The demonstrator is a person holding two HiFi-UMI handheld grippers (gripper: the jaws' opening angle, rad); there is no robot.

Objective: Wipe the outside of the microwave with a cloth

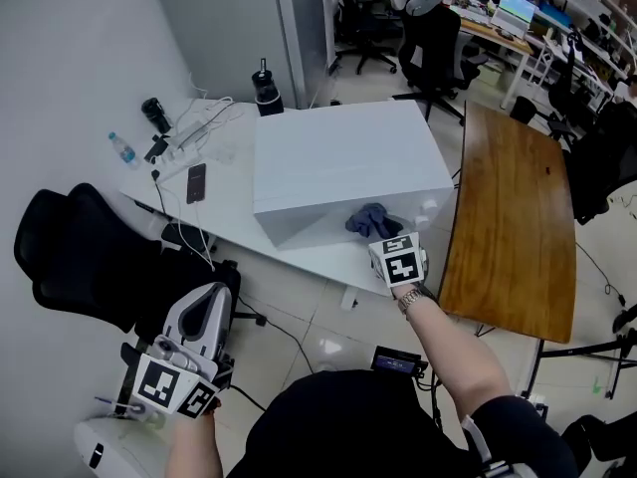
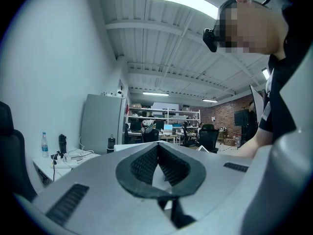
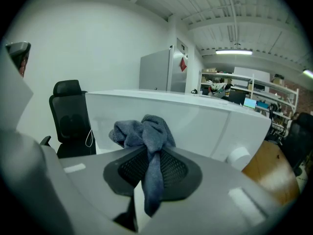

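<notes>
The white microwave stands on a white table; in the right gripper view its front face and a round knob fill the middle. My right gripper is shut on a bunched blue-grey cloth, held at the lower front of the microwave. In the right gripper view the cloth bulges above the right gripper and a strip hangs down between the pads. My left gripper hangs low at the left, away from the table. In its own view the left gripper shows its tips meeting with nothing between them.
A black office chair stands left of the table. A phone, a power strip with cables, a water bottle and a black bottle lie on or by the table. A brown wooden table borders the right.
</notes>
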